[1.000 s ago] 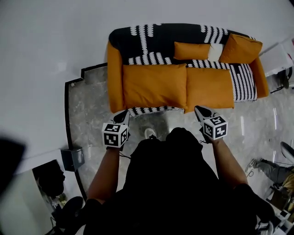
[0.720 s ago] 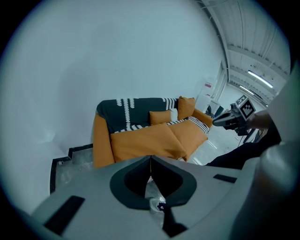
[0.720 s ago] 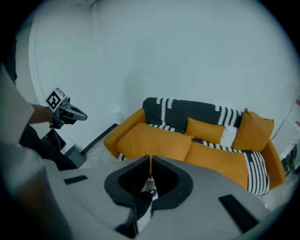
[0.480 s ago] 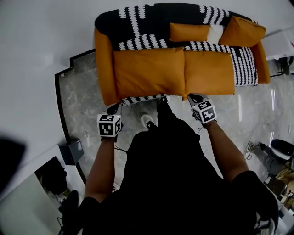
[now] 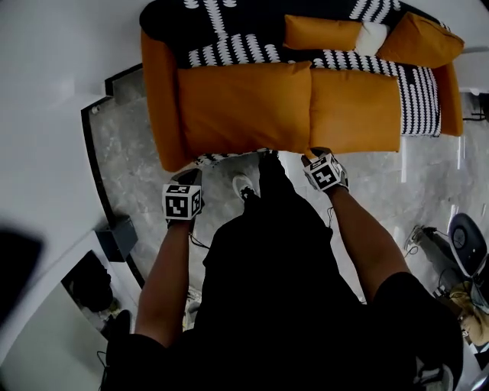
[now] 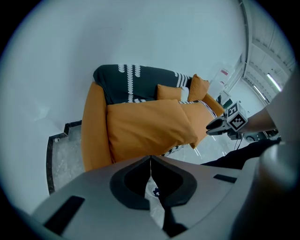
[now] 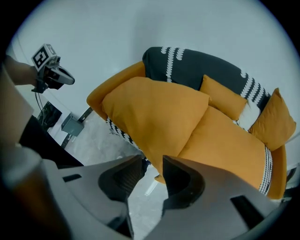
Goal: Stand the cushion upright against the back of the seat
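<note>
Marble floor (image 5: 122, 160) in front: cushion (image 5: 321, 32) lies lengthwise along the backrest (image 5: 229, 23), across the seat (image 5: 244, 107) from the nearer right gripper (image 5: 314, 154), whose empty jaws have just been opening; left gripper (image 5: 189, 178) jaws closed together.

Staged living-room corner: orange sofa (image 5: 157, 99) on grey marble floor (image 5: 126, 160)

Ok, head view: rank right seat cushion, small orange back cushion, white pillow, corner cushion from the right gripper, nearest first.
1. right seat cushion, front edge just ahead of the right gripper, whose jaws have just been opening, empty.
2. small orange back cushion, straight behind that.
3. white pillow, further right.
4. corner cushion, far right end.
</note>
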A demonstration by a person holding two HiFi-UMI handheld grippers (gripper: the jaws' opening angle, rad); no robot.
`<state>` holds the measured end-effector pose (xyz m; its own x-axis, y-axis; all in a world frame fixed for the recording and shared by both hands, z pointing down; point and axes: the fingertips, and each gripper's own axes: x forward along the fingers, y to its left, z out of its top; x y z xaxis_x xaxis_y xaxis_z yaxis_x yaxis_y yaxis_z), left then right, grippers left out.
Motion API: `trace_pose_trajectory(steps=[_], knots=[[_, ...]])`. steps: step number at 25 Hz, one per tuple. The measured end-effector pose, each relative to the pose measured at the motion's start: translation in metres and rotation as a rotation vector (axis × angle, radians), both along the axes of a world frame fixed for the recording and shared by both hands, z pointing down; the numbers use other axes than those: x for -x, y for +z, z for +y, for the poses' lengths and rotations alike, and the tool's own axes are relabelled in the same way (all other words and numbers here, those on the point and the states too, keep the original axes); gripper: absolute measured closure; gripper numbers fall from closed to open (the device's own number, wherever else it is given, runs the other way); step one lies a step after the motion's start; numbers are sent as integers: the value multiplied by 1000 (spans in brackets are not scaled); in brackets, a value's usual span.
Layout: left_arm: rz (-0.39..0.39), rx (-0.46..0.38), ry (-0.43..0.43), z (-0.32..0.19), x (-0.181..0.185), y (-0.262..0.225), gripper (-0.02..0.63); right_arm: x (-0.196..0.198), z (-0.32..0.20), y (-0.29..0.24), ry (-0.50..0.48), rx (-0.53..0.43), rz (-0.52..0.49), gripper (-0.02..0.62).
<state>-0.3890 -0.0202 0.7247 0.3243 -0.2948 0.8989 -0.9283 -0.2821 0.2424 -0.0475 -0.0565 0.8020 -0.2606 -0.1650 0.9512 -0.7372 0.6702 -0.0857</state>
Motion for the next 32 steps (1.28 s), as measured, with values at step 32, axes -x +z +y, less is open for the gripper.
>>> trace_pose_trajectory(steps=[32], knots=[[-122, 21, -135, -37, 52, 57, 530, 3, -36, 39, 135, 162, -116, 538]])
